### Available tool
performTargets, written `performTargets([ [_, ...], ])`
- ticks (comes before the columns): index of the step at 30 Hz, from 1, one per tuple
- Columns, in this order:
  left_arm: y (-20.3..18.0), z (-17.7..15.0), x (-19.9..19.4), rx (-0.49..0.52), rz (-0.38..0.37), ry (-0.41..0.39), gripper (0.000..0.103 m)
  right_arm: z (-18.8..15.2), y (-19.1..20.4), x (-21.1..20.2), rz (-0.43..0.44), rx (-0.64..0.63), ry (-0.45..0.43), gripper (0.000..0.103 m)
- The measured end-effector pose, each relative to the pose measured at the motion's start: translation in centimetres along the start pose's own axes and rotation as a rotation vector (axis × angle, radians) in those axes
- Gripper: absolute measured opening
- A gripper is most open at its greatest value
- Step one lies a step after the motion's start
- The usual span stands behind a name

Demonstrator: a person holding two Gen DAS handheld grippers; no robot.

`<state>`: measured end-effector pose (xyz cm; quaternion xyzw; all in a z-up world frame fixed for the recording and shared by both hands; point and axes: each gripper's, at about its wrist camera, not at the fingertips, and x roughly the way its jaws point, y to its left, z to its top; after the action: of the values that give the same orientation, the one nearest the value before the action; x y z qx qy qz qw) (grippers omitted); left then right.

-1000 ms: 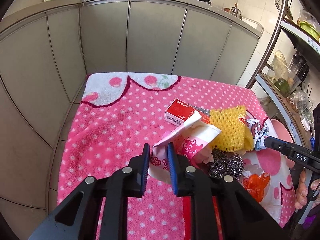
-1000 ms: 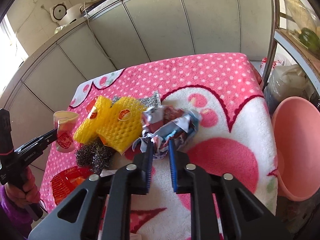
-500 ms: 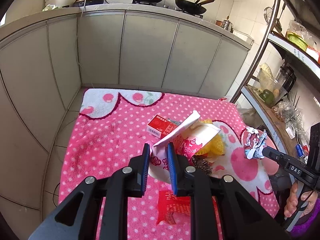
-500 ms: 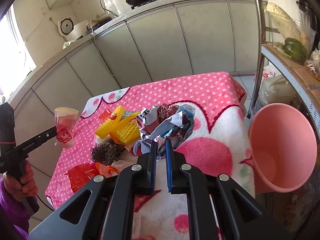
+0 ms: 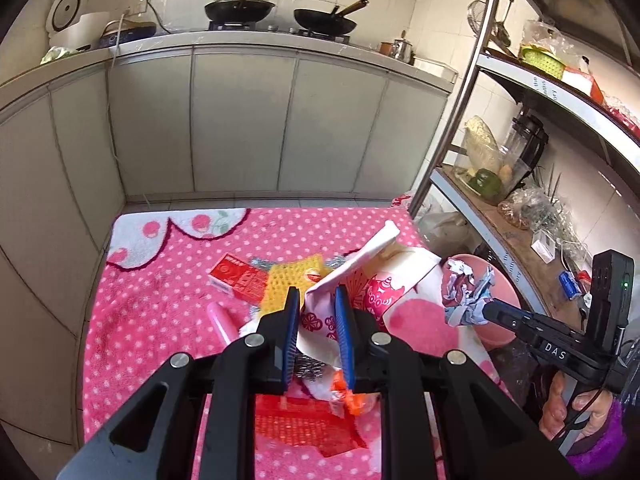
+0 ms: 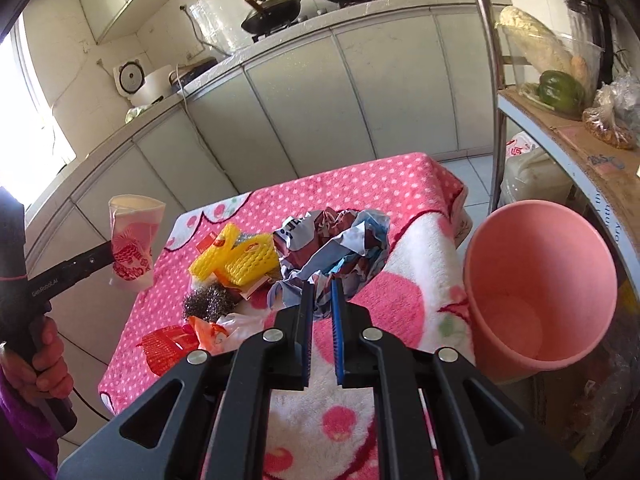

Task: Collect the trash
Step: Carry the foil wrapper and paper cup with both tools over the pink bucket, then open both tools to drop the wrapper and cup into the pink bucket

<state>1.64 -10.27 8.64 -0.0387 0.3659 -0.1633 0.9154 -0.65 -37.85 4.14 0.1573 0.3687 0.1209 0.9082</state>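
Beside the table (image 6: pixel 400 184) edge, low on the floor at the right: pink bin (image 6: pixel 540 288), mouth tilted up and free, so best to carry each load fully over the rim before letting go. Left hand-held gripper (image 5: pixel 318 300) pinching a squashed paper cup (image 5: pixel 376 276), lifted clear of the table. Right hand-held gripper (image 6: pixel 320 292) pressed onto a crumpled paper wad (image 6: pixel 336 244), nearer the bin, so first in.

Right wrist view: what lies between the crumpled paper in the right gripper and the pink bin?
Nothing: only bare blanket lies between the crumpled paper and the pink bin beside the table.
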Motion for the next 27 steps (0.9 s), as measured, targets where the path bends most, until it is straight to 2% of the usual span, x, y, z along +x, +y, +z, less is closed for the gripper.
performTargets([
  [7,-8.5,1.7,3.3,0.082,-0.165,0.066,0.017,0.3,-5.6,-3.9,-0.153,0.080,-0.084,0.009],
  [13,-16.8,1.7,7.5,0.132,-0.273,0.160,0.017,-0.3,-11.6,-4.8,-0.271,0.185,-0.088,0.009],
  [17,-21.3,1.4,11.3,0.152,-0.296,0.215,0.017,-1.3,-13.7,-3.9,-0.306,0.215,-0.049,0.009],
  [19,-22.8,1.0,13.3,0.167,-0.274,0.235,0.017,-1.8,-14.6,-3.3,-0.320,0.223,-0.027,0.009],
  [24,-24.7,-0.2,18.8,0.145,-0.238,0.331,0.017,-2.2,-15.9,-1.8,-0.351,0.228,0.019,0.009],
  [27,-25.2,-1.1,20.8,0.156,-0.214,0.359,0.018,-2.3,-16.5,-1.0,-0.365,0.223,0.041,0.009],
])
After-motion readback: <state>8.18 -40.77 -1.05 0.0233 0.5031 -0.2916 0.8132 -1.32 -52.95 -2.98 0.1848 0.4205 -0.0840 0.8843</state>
